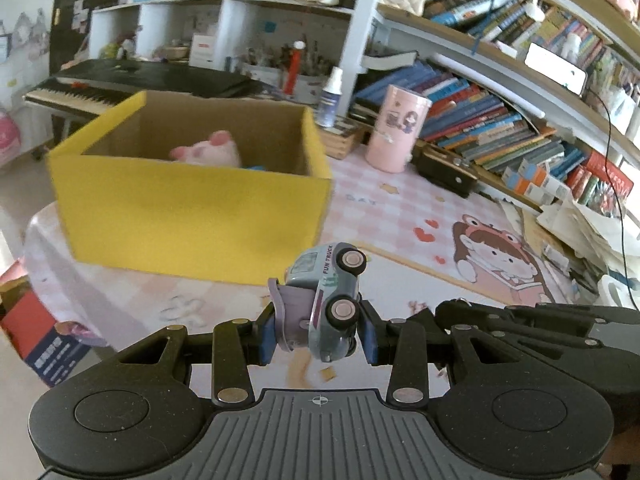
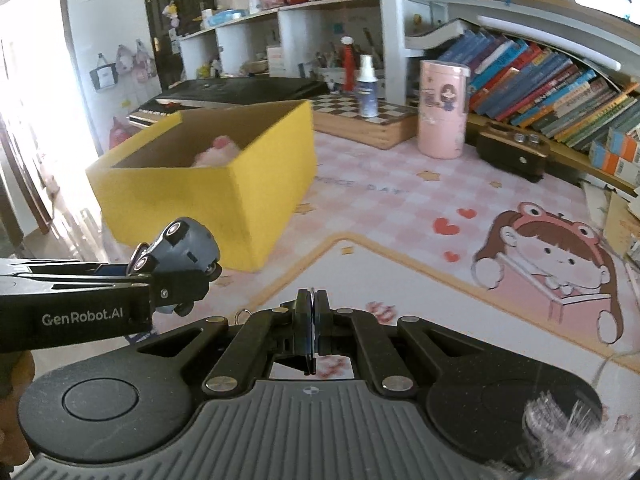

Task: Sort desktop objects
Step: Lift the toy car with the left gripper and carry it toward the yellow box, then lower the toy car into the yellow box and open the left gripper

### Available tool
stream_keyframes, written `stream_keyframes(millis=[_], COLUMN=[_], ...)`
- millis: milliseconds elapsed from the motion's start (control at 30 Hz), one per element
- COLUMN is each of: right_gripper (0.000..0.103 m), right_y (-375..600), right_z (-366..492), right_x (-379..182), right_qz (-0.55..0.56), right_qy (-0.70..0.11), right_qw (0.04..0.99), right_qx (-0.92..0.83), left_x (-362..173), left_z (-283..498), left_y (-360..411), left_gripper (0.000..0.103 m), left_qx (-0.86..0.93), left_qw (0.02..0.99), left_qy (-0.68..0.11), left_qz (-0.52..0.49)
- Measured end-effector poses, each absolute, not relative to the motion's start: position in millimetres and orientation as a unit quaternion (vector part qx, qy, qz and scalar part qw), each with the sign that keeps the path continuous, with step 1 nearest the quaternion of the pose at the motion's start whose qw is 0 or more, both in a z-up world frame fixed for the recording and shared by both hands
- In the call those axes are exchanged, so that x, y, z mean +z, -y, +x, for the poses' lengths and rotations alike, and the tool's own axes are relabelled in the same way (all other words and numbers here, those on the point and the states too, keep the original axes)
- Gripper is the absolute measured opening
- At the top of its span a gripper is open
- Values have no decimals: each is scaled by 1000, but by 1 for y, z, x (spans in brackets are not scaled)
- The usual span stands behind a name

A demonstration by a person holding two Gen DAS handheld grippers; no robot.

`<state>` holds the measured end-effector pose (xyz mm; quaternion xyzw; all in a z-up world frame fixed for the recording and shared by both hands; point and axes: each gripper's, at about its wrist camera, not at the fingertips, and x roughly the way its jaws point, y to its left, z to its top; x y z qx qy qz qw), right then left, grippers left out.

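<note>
Bright daylight glares from the left doorway [image 2: 24, 92]; fisheye edges curve, slightly blurred.

1. A small grey-blue die-cast toy truck [image 1: 326, 304] with "FUN TRUCK" printed on its side is tipped on its side, both black wheels with silver hubs facing the camera, its lilac rear flap hanging open. It is held clear of the pink checked mat, just in front of the box.
2. An open yellow cardboard box [image 1: 192, 208] with a plain brown inside stands upright on the mat, near the desk's far left edge.
3. A pink plush pig [image 1: 208, 151] lies inside the box, its ears and snout showing above the front wall.
</note>
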<state>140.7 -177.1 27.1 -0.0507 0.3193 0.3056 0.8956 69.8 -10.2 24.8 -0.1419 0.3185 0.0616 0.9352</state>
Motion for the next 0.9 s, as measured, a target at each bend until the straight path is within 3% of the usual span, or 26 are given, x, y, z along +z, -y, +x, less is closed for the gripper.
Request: stream_keyframes(millis=[900], right_gripper=[2], right_y=[83], right_z=[31], right_x=[19], right_qz=[-28], right_qy=[-336], right_qw=[888], right_qx=[312], left_x=[26], left_z=[-33], left_y=[-79], left_gripper=[38], left_qx=[71], left_qw=[934], left_qy=[-323], left_qz=[-139])
